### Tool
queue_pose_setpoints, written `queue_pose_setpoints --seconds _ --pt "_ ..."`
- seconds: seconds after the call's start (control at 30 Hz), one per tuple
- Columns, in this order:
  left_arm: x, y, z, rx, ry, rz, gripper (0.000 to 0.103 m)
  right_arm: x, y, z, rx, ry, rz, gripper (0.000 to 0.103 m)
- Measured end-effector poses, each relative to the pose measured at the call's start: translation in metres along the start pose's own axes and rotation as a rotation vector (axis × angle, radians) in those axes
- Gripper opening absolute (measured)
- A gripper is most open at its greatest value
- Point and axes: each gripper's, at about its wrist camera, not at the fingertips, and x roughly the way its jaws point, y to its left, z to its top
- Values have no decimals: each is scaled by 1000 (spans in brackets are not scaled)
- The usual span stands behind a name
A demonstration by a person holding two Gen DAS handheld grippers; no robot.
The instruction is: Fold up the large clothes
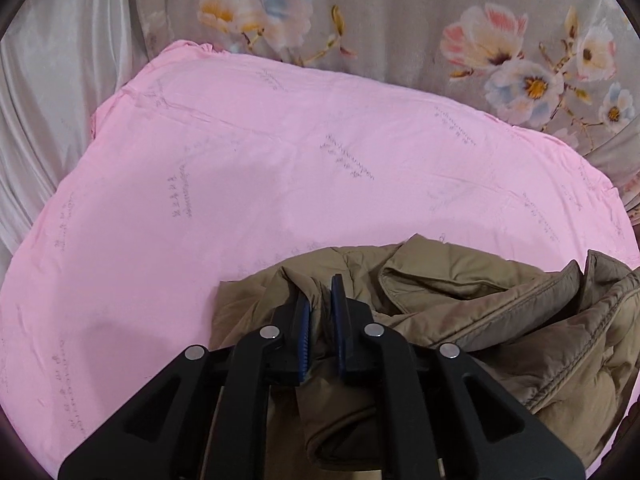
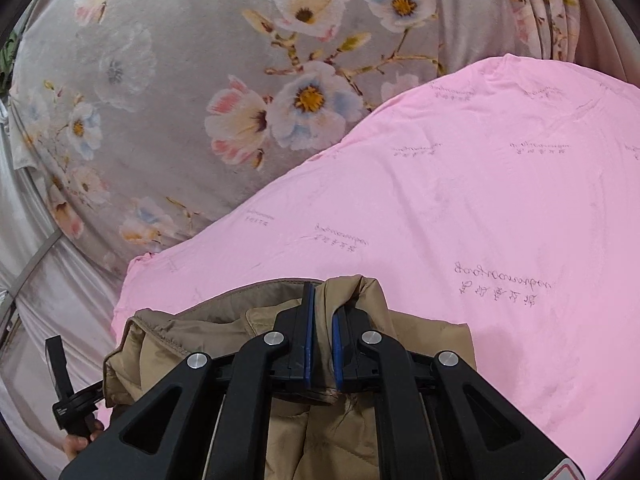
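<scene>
A tan quilted jacket point(image 1: 500, 320) lies bunched on a pink cloth point(image 1: 240, 184) and spreads to the right in the left wrist view. My left gripper point(image 1: 320, 296) is shut on a fold of the jacket, with fabric pinched between its blue pads. In the right wrist view the same jacket point(image 2: 208, 332) lies under and around my right gripper point(image 2: 322, 300), which is shut on another fold of it. The jacket's lower part is hidden behind both grippers. The left gripper's handle and the hand on it point(image 2: 66, 392) show at the lower left of the right wrist view.
The pink cloth point(image 2: 500, 200), printed with faint grey script, covers the work surface. A grey floral curtain point(image 1: 460, 20) point(image 2: 200, 100) hangs behind it. Pale silky fabric point(image 1: 44, 100) drapes at the left.
</scene>
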Motion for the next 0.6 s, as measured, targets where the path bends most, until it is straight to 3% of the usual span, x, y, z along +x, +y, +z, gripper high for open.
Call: queue_pose_setpoints --seconds 0.23,0.37,0.43,0.47,0.53,0.6 --pt "19 -3 -8 15 1 17 17 30 -18 -12 44 47 -10 11" --pt "4 3 -5 -3 -21 -4 24 18 -27 -7 125 46 76 17" --pt "-17 6 -3 -3 -75 33 48 1 -26 -1 147 18 140 27" --pt "-31 8 -2 1 -120 67 66 -9 -23 2 143 -3 160 30" --pt "-54 9 1 17 -186 93 69 -31 -15 9 119 -74 174 47" --pt "-72 8 6 38 -193 107 69 -52 -7 15 91 -137 185 47"
